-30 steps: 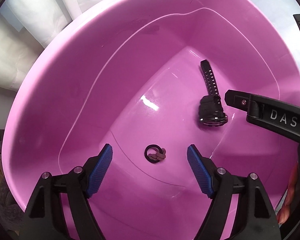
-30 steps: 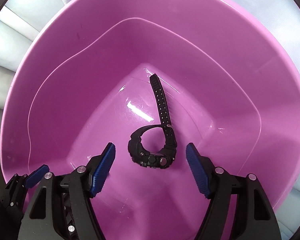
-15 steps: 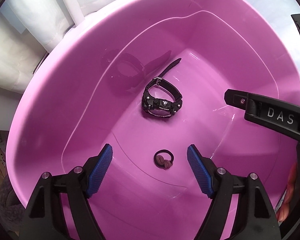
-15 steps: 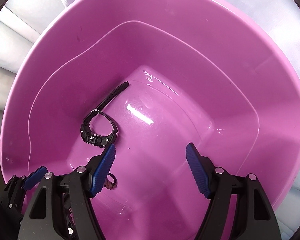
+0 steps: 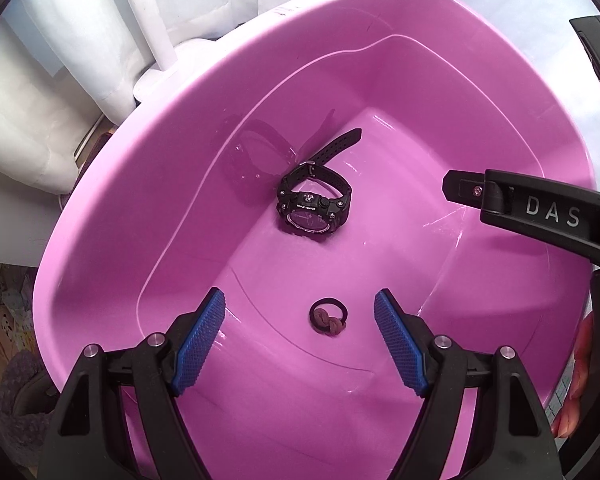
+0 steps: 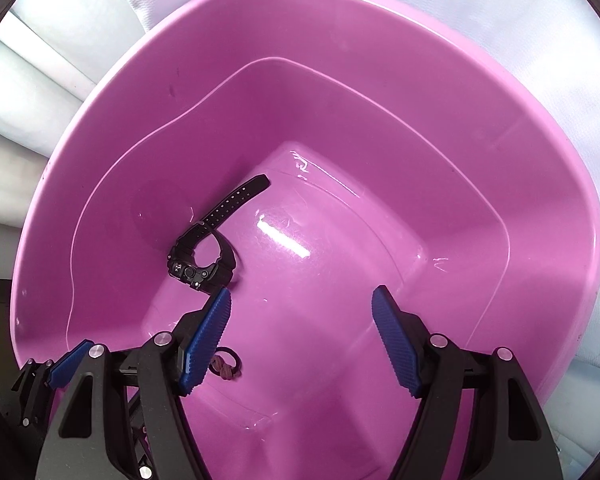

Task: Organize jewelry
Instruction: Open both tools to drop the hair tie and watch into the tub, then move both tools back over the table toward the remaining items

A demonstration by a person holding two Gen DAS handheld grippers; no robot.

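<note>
Over the pink plastic tub point(image 5: 112, 216) we hold both claws pointing steeply down, and both are empty. A second ago the black wristwatch point(image 5: 314, 204) sat right between the pads of our right gripper point(image 6: 302, 340); it has since slid across the tub floor to the left and now rests near the far-left wall, strap buckled in a loop with its loose tail aimed away, well outside that gripper's reach. Our left gripper point(image 5: 300, 344) hangs with its blue pads wide apart, and between them, low on the near floor, lies the small black hair tie with a brown knot point(image 5: 328, 317), which has drifted a little to the right. The right gripper's jaws stand equally wide, nothing between them. We judge the sorting barely begun: both pieces lie loose in the tub, and the watch needs a fresh approach.
</note>
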